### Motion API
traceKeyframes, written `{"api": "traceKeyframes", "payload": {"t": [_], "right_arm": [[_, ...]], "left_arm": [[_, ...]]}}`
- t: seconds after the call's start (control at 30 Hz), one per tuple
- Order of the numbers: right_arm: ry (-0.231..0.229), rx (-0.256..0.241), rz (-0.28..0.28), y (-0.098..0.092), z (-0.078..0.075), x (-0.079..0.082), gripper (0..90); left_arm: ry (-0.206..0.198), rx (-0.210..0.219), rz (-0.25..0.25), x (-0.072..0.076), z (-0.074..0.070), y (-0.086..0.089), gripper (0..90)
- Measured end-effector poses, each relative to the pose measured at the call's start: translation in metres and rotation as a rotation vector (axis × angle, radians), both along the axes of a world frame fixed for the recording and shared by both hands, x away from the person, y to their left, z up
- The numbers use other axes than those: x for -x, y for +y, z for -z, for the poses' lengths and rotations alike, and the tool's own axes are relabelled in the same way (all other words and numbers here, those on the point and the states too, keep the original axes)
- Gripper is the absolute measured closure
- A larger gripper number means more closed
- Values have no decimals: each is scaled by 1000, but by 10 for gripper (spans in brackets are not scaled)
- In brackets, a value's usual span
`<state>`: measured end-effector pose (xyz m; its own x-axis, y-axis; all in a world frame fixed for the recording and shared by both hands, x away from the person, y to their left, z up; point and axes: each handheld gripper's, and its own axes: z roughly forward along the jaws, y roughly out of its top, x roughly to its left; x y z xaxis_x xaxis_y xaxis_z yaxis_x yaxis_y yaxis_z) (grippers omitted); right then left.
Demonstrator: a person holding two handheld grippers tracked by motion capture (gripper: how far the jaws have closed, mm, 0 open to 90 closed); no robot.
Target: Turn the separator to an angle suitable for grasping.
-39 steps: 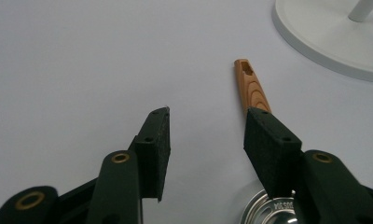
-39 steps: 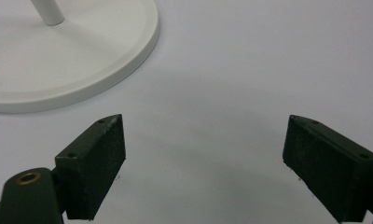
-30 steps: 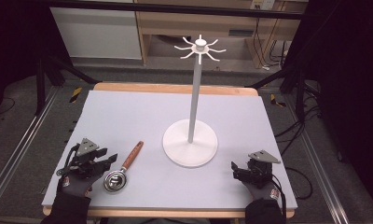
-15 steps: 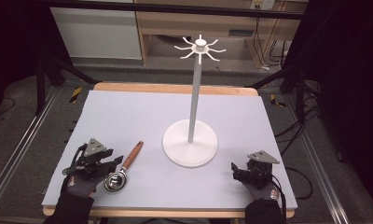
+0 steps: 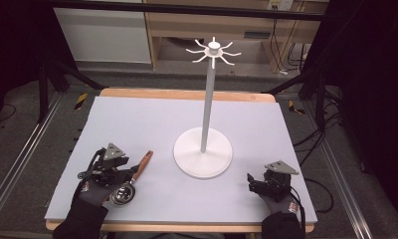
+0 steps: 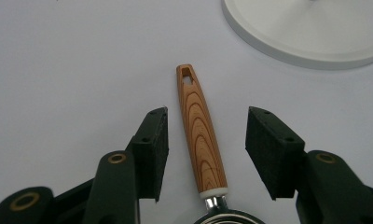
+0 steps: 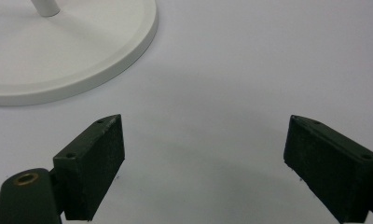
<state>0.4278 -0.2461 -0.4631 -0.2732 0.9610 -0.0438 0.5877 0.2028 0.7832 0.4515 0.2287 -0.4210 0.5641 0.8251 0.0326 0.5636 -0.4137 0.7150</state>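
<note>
Left gripper (image 6: 207,151) is held spread over the strainer's wooden handle (image 6: 199,133), which lies between the jaws without being touched by either pad. The handle's long axis runs along the gripper's own line, its holed tip pointed toward the stand's base (image 6: 306,32) and the metal bowl (image 5: 122,193) kept nearest the hand. Only a straight closing across the handle is judged to be needed. Right gripper (image 7: 203,158), also spread and empty, is seen well apart, on the far side of the base.

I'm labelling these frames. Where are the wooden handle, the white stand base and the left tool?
wooden handle (image 6: 199,128): left gripper view, mid-handle.
white stand base (image 5: 203,160): high view, flat disc.
left tool (image 6: 206,151): left gripper view, between its open jaws.
</note>
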Motion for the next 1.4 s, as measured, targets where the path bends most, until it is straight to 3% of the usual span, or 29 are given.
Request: {"api": "traceKeyframes", "payload": {"t": [0.4, 0.77, 1.4], "right_arm": [[12, 8, -7, 0, 1, -1, 126], [19, 9, -9, 1, 2, -2, 126], [28, 11, -7, 2, 3, -3, 126]], "left_arm": [[74, -53, 16, -6, 16, -8, 508], [108, -89, 2, -21, 27, -14, 543], [150, -109, 10, -26, 35, -17, 633]]}}
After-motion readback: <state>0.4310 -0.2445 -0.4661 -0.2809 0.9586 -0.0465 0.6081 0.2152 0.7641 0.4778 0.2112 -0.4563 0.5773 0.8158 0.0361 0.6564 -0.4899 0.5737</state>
